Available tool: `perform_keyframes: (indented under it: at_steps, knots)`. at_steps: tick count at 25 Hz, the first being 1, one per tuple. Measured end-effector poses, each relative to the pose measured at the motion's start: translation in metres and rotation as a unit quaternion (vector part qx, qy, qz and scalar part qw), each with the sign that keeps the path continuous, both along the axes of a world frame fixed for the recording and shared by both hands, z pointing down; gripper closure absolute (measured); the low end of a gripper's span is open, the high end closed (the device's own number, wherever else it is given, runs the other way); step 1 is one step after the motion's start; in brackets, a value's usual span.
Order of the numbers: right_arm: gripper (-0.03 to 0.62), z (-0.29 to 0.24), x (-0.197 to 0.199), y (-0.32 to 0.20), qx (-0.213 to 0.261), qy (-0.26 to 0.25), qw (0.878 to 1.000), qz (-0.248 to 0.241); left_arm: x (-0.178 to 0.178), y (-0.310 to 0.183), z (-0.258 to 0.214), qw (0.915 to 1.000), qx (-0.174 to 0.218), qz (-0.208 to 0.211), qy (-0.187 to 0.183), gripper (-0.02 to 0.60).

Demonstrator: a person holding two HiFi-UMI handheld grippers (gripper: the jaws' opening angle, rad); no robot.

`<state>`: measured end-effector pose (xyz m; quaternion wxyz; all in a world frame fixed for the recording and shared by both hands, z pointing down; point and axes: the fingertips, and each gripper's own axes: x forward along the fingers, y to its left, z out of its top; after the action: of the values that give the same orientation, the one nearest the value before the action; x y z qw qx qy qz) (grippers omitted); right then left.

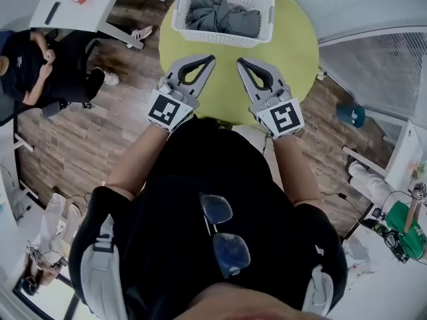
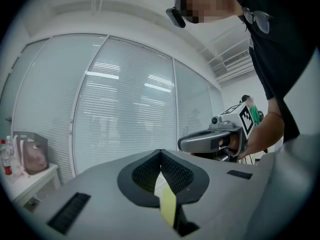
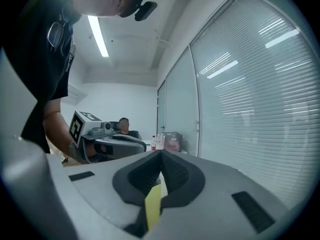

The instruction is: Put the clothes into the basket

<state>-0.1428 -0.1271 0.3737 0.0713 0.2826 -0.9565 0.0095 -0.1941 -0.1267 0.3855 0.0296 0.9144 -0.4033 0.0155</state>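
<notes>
A white slatted basket (image 1: 267, 13) stands at the far side of the round yellow-green table (image 1: 293, 52). Grey clothes (image 1: 220, 15) lie bunched inside it. My left gripper (image 1: 212, 58) hovers over the table just short of the basket, jaws shut with the tips touching and nothing between them. My right gripper (image 1: 239, 61) is beside it, likewise shut and empty. In the left gripper view the shut jaws (image 2: 160, 151) point at window blinds, with the right gripper (image 2: 215, 139) off to the side. The right gripper view shows its own closed tips (image 3: 161, 151) and the left gripper (image 3: 107, 143).
A seated person (image 1: 40, 69) is at the left by a white desk (image 1: 80, 2). Wooden floor (image 1: 80, 145) surrounds the table. A glass partition (image 1: 373, 59) runs along the right, with bags and gear (image 1: 393, 239) on the floor at lower right.
</notes>
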Motion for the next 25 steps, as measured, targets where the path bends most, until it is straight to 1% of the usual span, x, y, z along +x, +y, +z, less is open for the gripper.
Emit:
perform_keyframes:
  at_steps: [6,8,10,17,21,25]
  knots:
    - [0.568,-0.023,0.008,0.041,0.019,-0.014,1.000,-0.007,0.011,0.044,-0.017,1.0000,0.002,-0.006,0.000,0.571]
    - [0.568,-0.026,0.013,0.050,0.020,-0.018,1.000,-0.006,0.015,0.054,-0.020,0.9999,0.009,-0.007,-0.010,0.571]
    - [0.568,-0.027,0.019,0.058,0.019,-0.022,1.000,-0.004,0.022,0.061,-0.022,0.9997,0.015,-0.007,-0.018,0.571]
    - [0.569,-0.028,0.032,0.079,0.022,-0.036,0.999,-0.002,0.039,0.077,-0.032,0.9994,0.031,-0.005,-0.012,0.571]
    - [0.569,-0.033,0.037,0.091,0.027,-0.054,0.998,-0.013,0.044,0.089,-0.036,0.9992,0.038,-0.007,-0.013,0.571]
    - [0.569,-0.036,0.040,0.102,0.032,-0.056,0.998,-0.022,0.049,0.102,-0.040,0.9992,0.039,-0.006,-0.010,0.571]
